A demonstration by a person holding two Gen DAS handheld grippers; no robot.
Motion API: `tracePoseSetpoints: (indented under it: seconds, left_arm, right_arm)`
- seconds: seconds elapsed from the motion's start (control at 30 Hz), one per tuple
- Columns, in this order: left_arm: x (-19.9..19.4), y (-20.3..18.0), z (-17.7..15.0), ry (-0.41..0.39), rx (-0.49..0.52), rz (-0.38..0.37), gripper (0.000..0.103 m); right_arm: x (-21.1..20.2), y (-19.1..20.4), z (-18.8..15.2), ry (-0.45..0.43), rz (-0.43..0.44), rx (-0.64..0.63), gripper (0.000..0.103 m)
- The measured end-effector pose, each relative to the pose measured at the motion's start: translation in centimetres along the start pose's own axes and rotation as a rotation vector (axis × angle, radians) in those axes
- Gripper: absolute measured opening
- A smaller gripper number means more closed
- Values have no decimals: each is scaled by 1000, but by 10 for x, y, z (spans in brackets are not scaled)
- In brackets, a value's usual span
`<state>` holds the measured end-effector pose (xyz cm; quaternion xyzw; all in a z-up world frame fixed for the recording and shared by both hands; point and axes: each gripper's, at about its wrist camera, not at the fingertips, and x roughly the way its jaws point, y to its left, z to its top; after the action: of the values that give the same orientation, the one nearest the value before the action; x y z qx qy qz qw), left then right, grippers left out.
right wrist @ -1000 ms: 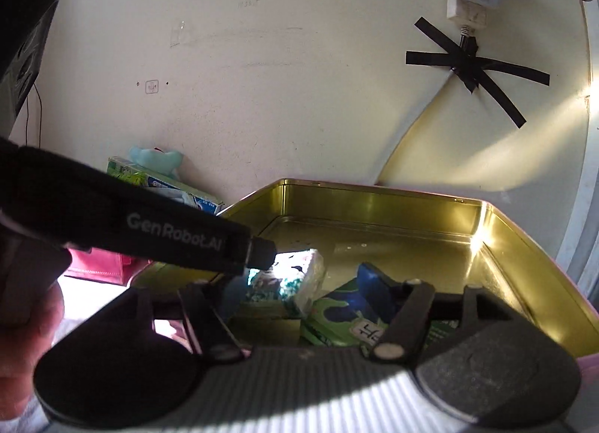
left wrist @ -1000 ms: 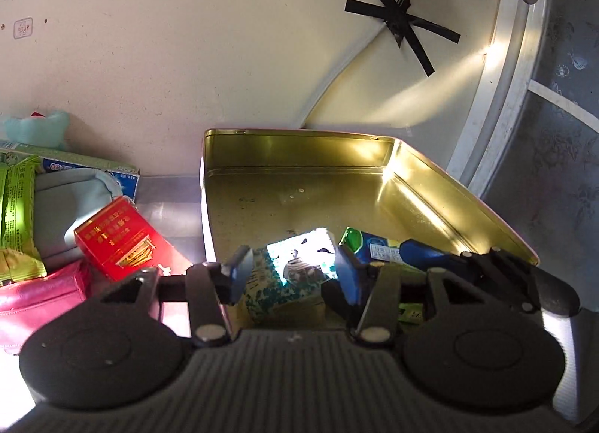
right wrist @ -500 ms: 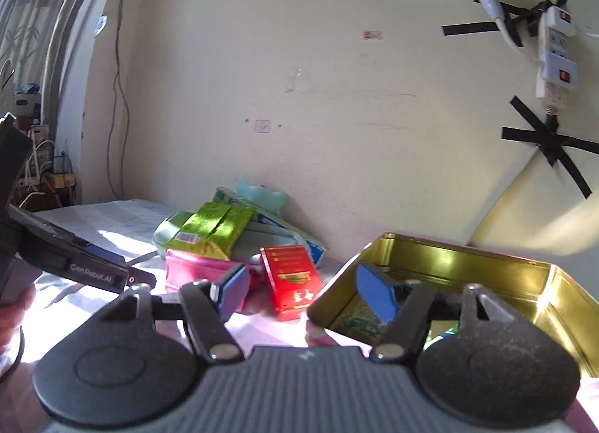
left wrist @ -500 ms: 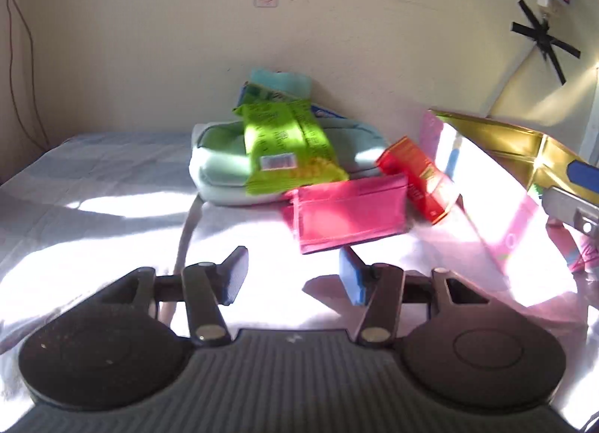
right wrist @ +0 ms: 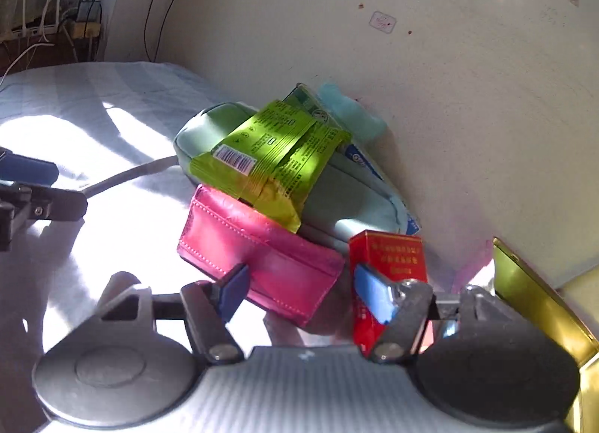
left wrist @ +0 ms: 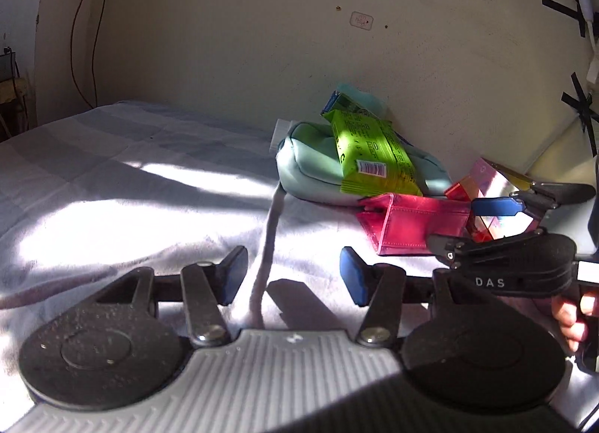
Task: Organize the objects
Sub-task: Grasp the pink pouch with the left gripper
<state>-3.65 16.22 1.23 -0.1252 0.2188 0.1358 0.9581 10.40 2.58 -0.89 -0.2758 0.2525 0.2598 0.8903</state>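
A pile lies against the wall: a pale green pouch (right wrist: 348, 200), a lime green packet (right wrist: 277, 159) on top of it, a pink wallet (right wrist: 262, 253) in front, and a red box (right wrist: 389, 253) to the right. My right gripper (right wrist: 299, 290) is open, its fingers on either side of the pink wallet's near corner. My left gripper (left wrist: 292, 275) is open and empty over the sheet, left of the pile. In the left wrist view the pink wallet (left wrist: 411, 223) and the right gripper (left wrist: 498, 223) sit at the right.
A gold tin (right wrist: 539, 302) stands at the right edge, next to the red box. A blue-and-white carton (right wrist: 359, 156) and a light blue item (right wrist: 348, 111) lie behind the pouch. A grey strap (left wrist: 269, 230) runs across the pale bedsheet (left wrist: 112, 178).
Both grippers have left the gold tin and swung left. The right one has come close over the pink wallet and red box. The left one has moved farther left over the sheet.
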Motion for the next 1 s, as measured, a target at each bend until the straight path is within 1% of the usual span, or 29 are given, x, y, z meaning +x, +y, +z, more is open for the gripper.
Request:
tracePoseSetpoints:
  seconds: [0.03, 0.07, 0.1, 0.13, 0.17, 0.2, 0.23, 0.27, 0.33, 0.43, 0.53, 0.63, 0.7, 0.73, 0.8, 0.87, 0.9, 0.97, 1.0]
  left_arm:
    - [0, -1, 0, -5, -2, -1, 61]
    - [-2, -1, -1, -10, -8, -1, 62]
    - [-2, 0, -1, -13, -17, -3, 62]
    - [-2, 1, -1, -12, -30, -5, 62]
    - [-2, 2, -1, -11, -46, -8, 62]
    - [-2, 4, 0, -9, -65, -12, 62]
    - [-2, 7, 0, -8, -86, -16, 63]
    - [-2, 9, 1, -9, -108, -20, 63]
    - [-2, 14, 1, -7, -151, -28, 63]
    - [0, 17, 1, 7, -195, -41, 63]
    - [1, 13, 1, 11, -192, -44, 63]
    - [1, 9, 1, 10, -175, -45, 63]
    - [3, 9, 2, 24, -175, -49, 65]
    - [4, 10, 3, 32, -180, -53, 69]
    - [6, 12, 5, 44, -194, -63, 71]
    - [9, 16, 10, 54, -217, -88, 72]
    - [11, 19, 13, 63, -223, -113, 72]
    - [15, 20, 22, 74, -212, -157, 73]
    - [16, 20, 26, 74, -204, -167, 73]
  right_arm:
    - [5, 3, 0, 26, 34, -19, 68]
    - [4, 8, -3, 20, 26, -26, 65]
    - [2, 11, -4, 25, 35, -42, 59]
    - [0, 13, -4, 39, 68, -48, 38]
    - [-5, 15, -5, 49, 104, -45, 24]
    - [-10, 20, -8, 48, 120, -55, 21]
    - [-14, 26, -11, 37, 115, -81, 19]
    - [-19, 32, -14, 24, 107, -104, 18]
    - [-30, 40, -21, 5, 126, -110, 17]
    - [-40, 39, -29, -12, 144, -48, 17]
    - [-46, 31, -38, -24, 151, 49, 19]
    - [-47, 20, -45, -29, 184, 154, 20]
    - [-46, 15, -46, -32, 192, 193, 23]
    - [-47, 14, -47, -34, 196, 210, 25]
    - [-50, 13, -49, -44, 206, 235, 27]
    - [-53, 12, -49, -53, 217, 258, 29]
    - [-53, 12, -50, -52, 223, 262, 29]
    - [-50, 13, -48, -50, 234, 259, 29]
    - [-50, 13, -48, -54, 239, 260, 29]
